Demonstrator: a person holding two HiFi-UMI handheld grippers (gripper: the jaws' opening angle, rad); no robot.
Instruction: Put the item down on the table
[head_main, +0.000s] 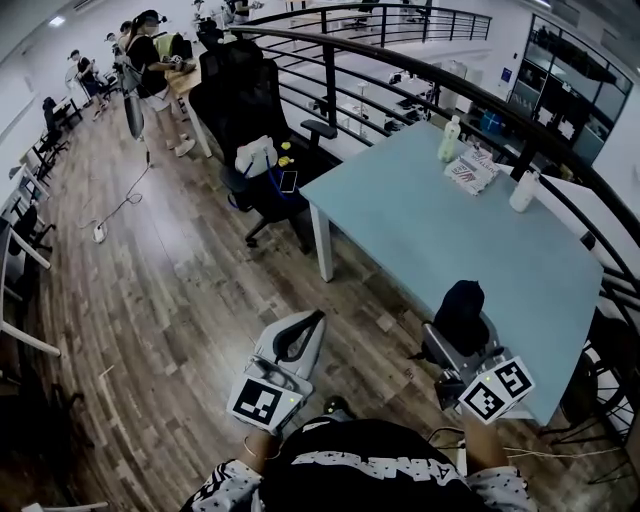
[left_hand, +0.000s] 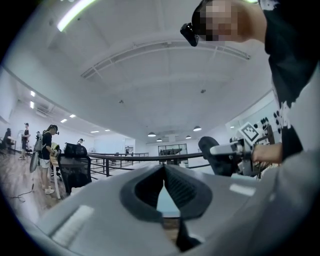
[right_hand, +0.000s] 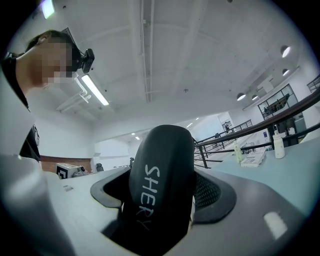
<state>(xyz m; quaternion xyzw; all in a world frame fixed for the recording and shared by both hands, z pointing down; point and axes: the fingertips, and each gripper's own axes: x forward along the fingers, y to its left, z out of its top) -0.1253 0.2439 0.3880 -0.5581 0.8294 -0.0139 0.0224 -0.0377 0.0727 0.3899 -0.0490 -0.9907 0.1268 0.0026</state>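
My right gripper (head_main: 460, 335) is shut on a black rounded case (head_main: 464, 300) with white lettering, held upright above the near edge of the pale blue table (head_main: 420, 230). In the right gripper view the case (right_hand: 162, 155) fills the space between the jaws of that gripper (right_hand: 162, 189) and hides their tips, and the table (right_hand: 300, 165) runs off to the right. My left gripper (head_main: 300, 335) hangs over the wooden floor left of the table, shut with nothing in it. Seen from its own camera, the left gripper (left_hand: 164, 169) has its jaw tips touching.
At the table's far end stand a green-tinted bottle (head_main: 450, 138), a white bottle (head_main: 524, 190) and a printed packet (head_main: 470, 172). Black office chairs (head_main: 250, 110) stand left of the table. A dark curved railing (head_main: 400, 70) runs behind it. People (head_main: 150, 60) stand far back left.
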